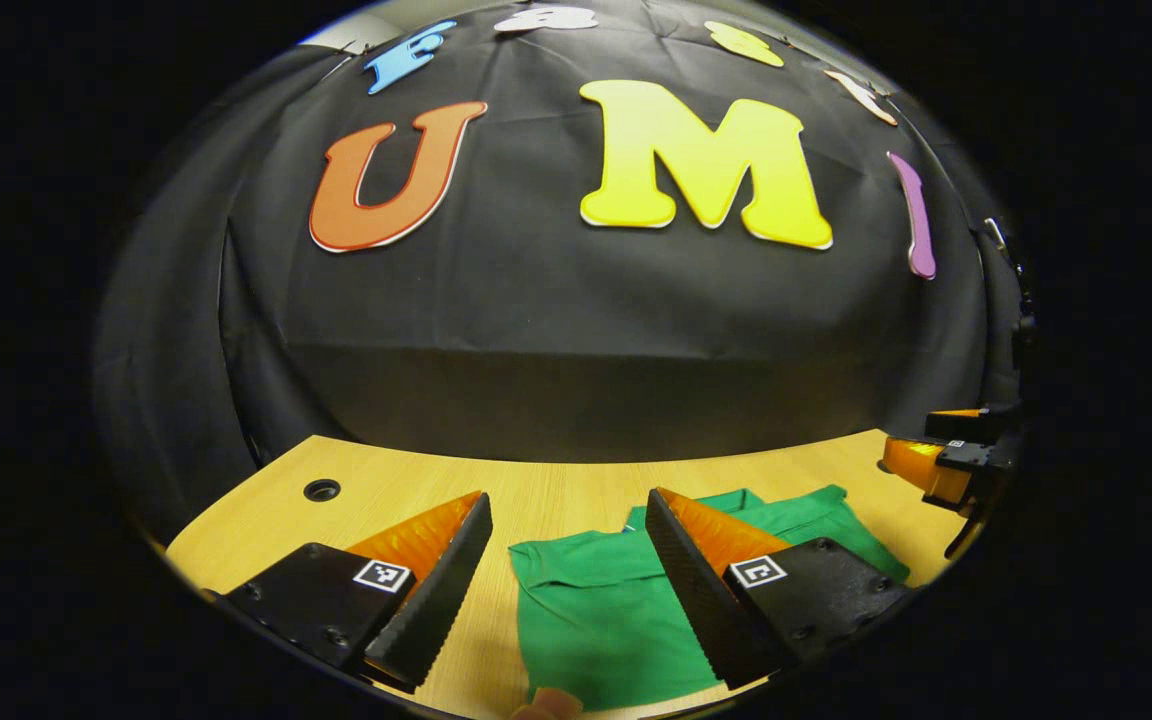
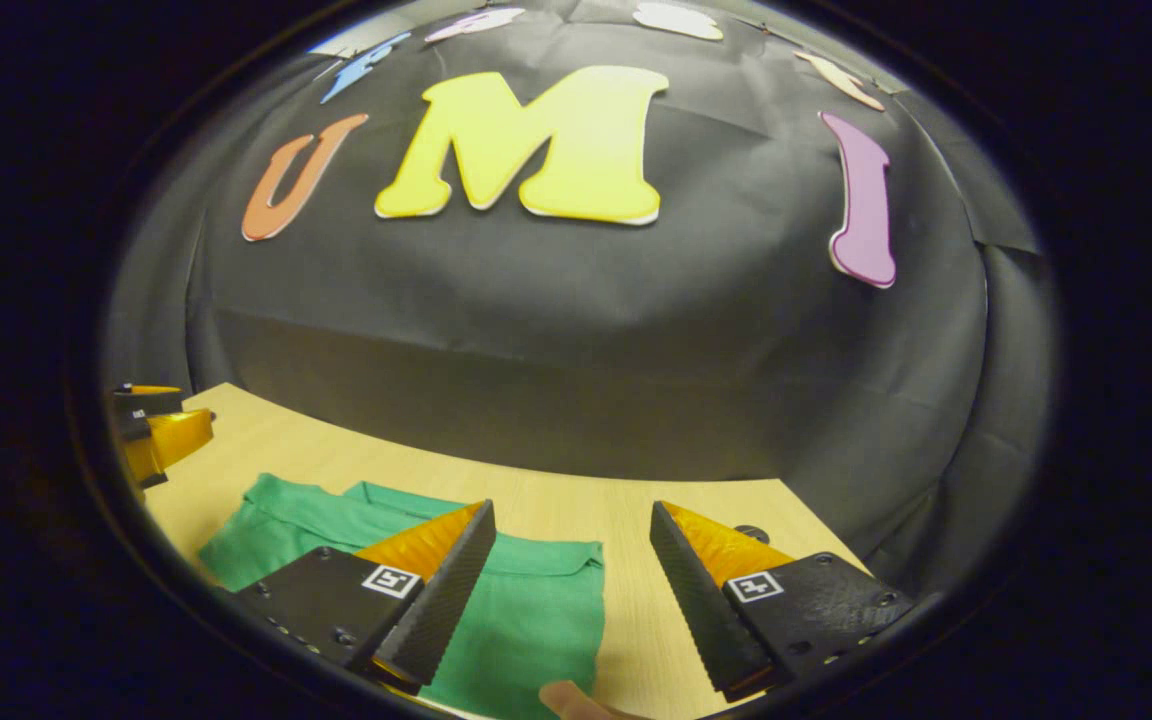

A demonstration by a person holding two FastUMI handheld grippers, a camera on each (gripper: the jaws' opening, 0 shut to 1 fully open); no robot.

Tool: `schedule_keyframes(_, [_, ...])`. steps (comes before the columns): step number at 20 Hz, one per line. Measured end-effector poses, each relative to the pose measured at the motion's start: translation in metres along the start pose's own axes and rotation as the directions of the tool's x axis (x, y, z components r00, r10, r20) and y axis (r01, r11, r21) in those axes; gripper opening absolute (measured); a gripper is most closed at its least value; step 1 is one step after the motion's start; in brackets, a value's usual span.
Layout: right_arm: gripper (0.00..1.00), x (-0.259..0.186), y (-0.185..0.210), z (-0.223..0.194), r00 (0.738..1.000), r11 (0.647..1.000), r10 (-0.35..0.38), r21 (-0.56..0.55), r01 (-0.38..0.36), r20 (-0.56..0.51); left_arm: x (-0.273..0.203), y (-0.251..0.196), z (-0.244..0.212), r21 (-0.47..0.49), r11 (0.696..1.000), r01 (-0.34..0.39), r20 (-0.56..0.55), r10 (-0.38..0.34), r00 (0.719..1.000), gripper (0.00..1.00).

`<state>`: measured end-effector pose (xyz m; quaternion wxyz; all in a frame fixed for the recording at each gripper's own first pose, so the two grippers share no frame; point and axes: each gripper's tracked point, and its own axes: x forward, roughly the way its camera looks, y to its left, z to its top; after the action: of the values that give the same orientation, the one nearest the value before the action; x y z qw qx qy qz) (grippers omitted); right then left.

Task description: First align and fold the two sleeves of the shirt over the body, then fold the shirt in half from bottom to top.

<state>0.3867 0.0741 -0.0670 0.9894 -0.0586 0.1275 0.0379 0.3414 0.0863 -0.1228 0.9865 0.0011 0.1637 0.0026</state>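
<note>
A green cotton shirt point(image 1: 596, 610) lies folded flat on a pale wood-grain table point(image 1: 556, 490), sleeves laid in over the body, in the left gripper view. The left gripper point(image 1: 568, 590) hangs above the table with its two fingers spread wide and nothing between them; the shirt sits under and ahead of its right-hand finger point(image 1: 696, 590), reaching into the gap, while its left-hand finger stands over bare wood. A small round hole point(image 1: 322, 490) in the table lies ahead and to the left of that gripper. In the right gripper view, the right gripper point(image 2: 570, 590) is likewise spread open and empty, the shirt point(image 2: 536, 610) lying under its left-hand finger point(image 2: 436, 600) and stretching away to the left, its right-hand finger over bare table point(image 2: 626, 520). Each gripper shows at the far edge of the other's view, well apart from the shirt. A fingertip point(image 2: 571, 700) shows at the bottom edge, just below the shirt's near hem.
</note>
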Motion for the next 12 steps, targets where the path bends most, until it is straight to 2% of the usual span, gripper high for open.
schedule_keyframes(2, [0.95, -0.042, -0.001, 0.011, 0.999, 1.000, 0.009, 0.010, -0.010, 0.033, -0.035, -0.007, 0.009, -0.009, 1.000, -0.011, 0.059, 0.012, 0.998, 1.00])
schedule_keyframes(4, [0.98, -0.085, -0.009, 0.017, 0.997, 0.999, -0.006, 0.051, 0.002, 0.080, -0.072, -0.024, 0.006, -0.004, 0.999, 0.037, 0.041, -0.037, 0.998, 0.99])
schedule_keyframes(5, [0.95, -0.109, -0.010, 0.016, 0.997, 0.998, -0.002, 0.067, -0.003, 0.082, -0.089, -0.028, 0.004, 0.016, 0.999, 0.030, 0.026, -0.031, 0.999, 0.98])
schedule_keyframes(6, [0.97, -0.131, -0.008, 0.016, 0.995, 0.998, 0.026, 0.061, -0.032, 0.092, -0.106, -0.028, 0.007, 0.039, 0.999, 0.015, 0.034, -0.016, 0.999, 0.98])
schedule_keyframes(7, [0.93, -0.153, -0.008, 0.018, 0.994, 0.998, 0.038, 0.047, -0.044, 0.104, -0.125, -0.029, 0.014, 0.054, 0.999, 0.006, 0.057, -0.009, 0.998, 0.99])
schedule_keyframes(8, [0.97, -0.176, -0.012, 0.020, 0.992, 0.999, 0.040, 0.029, -0.043, 0.121, -0.144, -0.031, 0.021, 0.059, 0.998, -0.002, 0.083, -0.002, 0.997, 0.99])
schedule_keyframes(12, [0.95, -0.264, -0.034, 0.022, 0.981, 0.999, 0.029, 0.027, -0.035, 0.191, -0.216, -0.051, 0.027, 0.040, 0.999, 0.003, 0.124, -0.008, 0.992, 0.98])
